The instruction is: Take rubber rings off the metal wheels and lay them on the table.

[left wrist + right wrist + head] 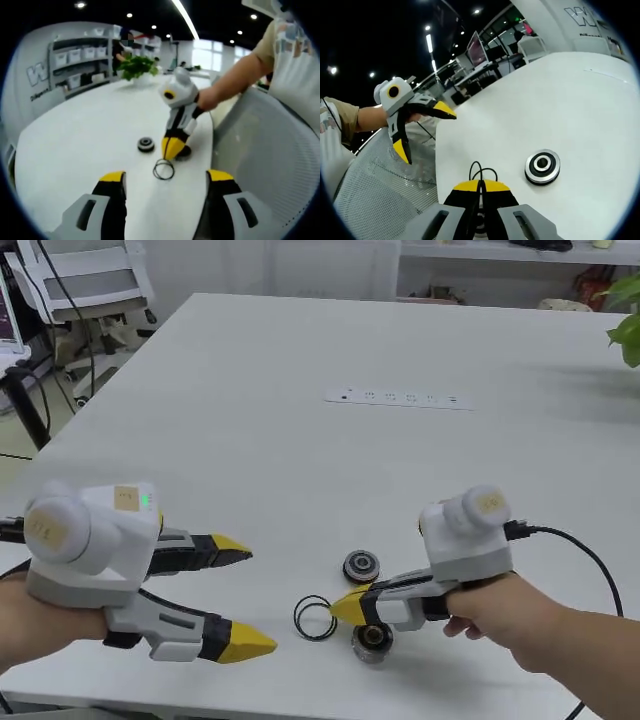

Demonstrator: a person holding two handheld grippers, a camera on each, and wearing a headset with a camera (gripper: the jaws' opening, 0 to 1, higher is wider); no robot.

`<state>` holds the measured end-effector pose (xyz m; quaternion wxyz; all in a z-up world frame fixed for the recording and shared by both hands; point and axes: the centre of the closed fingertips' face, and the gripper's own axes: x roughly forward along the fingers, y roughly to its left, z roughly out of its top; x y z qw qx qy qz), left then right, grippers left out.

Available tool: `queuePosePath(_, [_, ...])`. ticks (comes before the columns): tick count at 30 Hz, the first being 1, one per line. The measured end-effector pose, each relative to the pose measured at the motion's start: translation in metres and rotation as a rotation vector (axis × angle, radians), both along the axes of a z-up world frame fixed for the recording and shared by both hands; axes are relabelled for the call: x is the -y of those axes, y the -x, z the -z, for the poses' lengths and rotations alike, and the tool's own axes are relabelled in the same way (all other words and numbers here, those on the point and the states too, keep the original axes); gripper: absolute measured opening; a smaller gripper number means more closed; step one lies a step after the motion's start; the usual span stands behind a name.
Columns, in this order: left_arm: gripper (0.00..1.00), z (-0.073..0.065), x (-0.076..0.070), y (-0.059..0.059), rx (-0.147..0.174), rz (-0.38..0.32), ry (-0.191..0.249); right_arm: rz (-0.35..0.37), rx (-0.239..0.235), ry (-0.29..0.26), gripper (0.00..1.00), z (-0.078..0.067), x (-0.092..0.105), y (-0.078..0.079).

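Thin black rubber rings [314, 619] lie looped on the white table, seen too in the left gripper view [164, 170]. My right gripper [342, 607] is shut, and the ring loops [482, 173] come straight out of its yellow tips [480, 186]. One metal wheel [361, 566] [542, 167] [146, 144] lies just beyond the tips. A second wheel [372, 638] sits under the right gripper's jaws. My left gripper [255, 600] hovers open to the left of the rings, jaws wide apart [166, 177], nothing between them.
A white power strip [398, 398] lies flat further up the table [250, 440]. A green plant [626, 325] stands at the far right edge. An office chair [85, 285] stands off the far left corner. The near table edge is just below the grippers.
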<state>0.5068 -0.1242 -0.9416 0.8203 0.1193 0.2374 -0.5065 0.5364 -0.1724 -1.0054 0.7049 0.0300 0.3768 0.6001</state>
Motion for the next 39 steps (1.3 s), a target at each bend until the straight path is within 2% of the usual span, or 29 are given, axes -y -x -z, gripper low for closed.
queuePosePath(11, [0.65, 0.004, -0.001, 0.000, -0.012, 0.001, -0.004, 0.001, 0.041, 0.050, 0.00, 0.008, 0.003, -0.004])
queuePosePath(18, [0.65, 0.003, -0.001, -0.002, -0.014, 0.003, -0.008, 0.005, 0.058, 0.040, 0.05, 0.005, 0.005, -0.005])
queuePosePath(25, [0.65, 0.001, 0.001, -0.007, -0.012, 0.006, -0.007, 0.034, 0.073, -0.009, 0.13, -0.008, 0.008, -0.011])
queuePosePath(30, [0.65, -0.001, 0.004, -0.011, -0.009, 0.009, -0.005, 0.066, 0.095, -0.056, 0.16, -0.023, 0.013, -0.020])
queuePosePath(33, [0.65, -0.004, 0.005, -0.016, -0.007, 0.011, 0.000, 0.094, 0.112, -0.092, 0.18, -0.034, 0.018, -0.027])
queuePosePath(39, [0.65, -0.004, 0.006, -0.025, -0.003, 0.015, -0.015, 0.148, 0.147, -0.111, 0.22, -0.042, 0.033, -0.043])
